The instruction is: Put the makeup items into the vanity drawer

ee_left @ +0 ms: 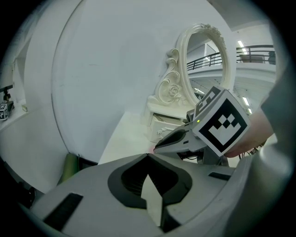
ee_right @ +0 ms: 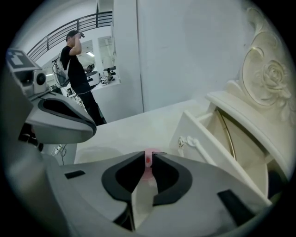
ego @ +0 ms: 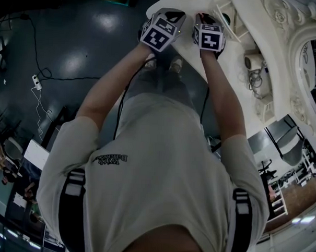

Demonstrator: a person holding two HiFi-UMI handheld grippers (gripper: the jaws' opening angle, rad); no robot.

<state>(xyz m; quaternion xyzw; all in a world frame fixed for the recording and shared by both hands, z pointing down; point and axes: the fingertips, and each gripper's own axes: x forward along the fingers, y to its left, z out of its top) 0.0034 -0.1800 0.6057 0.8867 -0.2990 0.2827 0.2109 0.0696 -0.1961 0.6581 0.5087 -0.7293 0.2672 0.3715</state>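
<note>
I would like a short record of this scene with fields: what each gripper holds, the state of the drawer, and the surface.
left gripper: fingers together, nothing between them
right gripper: fingers closed on a small pink item
drawer: white vanity drawer, pulled open, to the right of that gripper
surface: white vanity tabletop below both grippers

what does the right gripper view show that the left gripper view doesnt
Only the right gripper view: a small pink item pinched between the right gripper's jaws, the open drawer with its inside showing, and a person standing in the background.
Only the left gripper view: the oval mirror, and the left gripper's jaws closed on nothing.
Both: the white vanity top, its carved frame, and the other gripper off to one side.
</note>
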